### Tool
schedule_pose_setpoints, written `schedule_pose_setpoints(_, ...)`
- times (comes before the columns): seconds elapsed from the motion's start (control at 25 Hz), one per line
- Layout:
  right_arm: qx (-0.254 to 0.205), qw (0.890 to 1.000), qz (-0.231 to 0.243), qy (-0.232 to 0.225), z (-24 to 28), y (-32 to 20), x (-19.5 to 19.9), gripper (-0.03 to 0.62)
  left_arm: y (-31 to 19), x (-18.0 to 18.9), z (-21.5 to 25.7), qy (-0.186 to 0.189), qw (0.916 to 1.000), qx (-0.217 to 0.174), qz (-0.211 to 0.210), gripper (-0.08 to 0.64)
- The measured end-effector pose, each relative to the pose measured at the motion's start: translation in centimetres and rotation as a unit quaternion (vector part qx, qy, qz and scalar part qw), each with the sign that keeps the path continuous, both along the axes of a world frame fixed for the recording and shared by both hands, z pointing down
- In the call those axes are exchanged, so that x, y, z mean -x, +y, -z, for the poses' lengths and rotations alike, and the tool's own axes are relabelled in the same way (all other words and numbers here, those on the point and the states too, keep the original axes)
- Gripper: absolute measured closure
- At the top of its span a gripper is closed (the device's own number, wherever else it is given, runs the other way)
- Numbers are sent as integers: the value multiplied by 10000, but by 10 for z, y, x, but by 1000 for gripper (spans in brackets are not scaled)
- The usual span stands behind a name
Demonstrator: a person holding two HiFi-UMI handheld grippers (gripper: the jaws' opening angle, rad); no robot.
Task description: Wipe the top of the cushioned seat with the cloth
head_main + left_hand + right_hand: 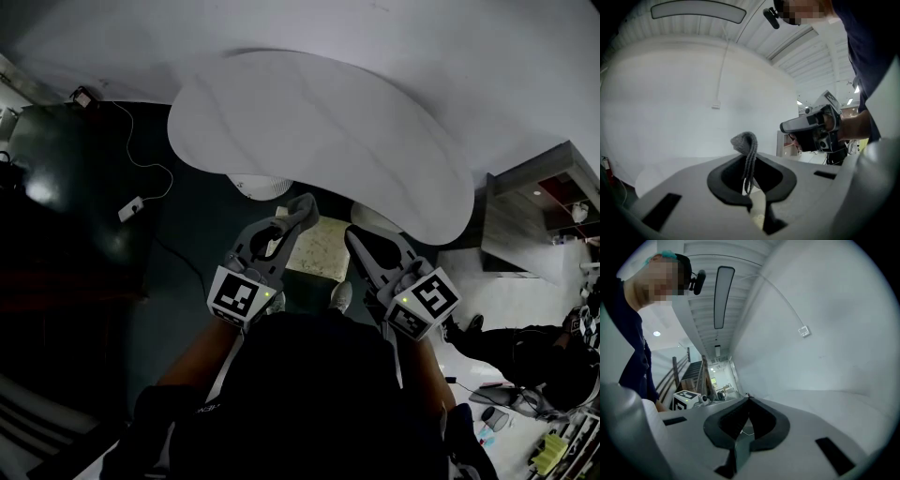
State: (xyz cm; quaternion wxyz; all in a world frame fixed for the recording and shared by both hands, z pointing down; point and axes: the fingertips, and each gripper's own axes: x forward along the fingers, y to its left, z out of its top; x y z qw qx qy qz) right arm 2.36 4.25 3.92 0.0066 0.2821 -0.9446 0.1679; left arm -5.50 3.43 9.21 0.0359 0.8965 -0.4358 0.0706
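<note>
Cloth [746, 149]: grey knit, pinched between the closed jaws of the left claw [749, 158]. A bunched end stands above the jaw tips and a strand hangs down through the jaw opening. The rest of the cloth is hidden behind the claw body, and the head view does not resolve it.

Cushioned seat [319, 141]: large, white and curved, in the upper centre of the head view. Whether either claw tip reaches its near edge cannot be determined.

Right claw [749, 399]: jaw tips together, nothing between them.

Both claws sit side by side at centre frame, just above the person's dark torso [309, 394], which cuts off the forearms. The floor [84, 234] at left is dark, and detail there is unreadable.
</note>
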Motion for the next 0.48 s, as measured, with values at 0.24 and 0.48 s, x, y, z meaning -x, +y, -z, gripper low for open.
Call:
schedule_pose_setpoints(0.24, 27, 10000, -80, 53, -2, 6, 6, 568, 1, 11, 8, 38, 10000, -77, -28, 532)
schedule_pose_setpoints(0.48, -34, 10000, -33, -46, 7, 1, 19, 568, -6, 17, 14, 60, 9999, -100, -50, 532)
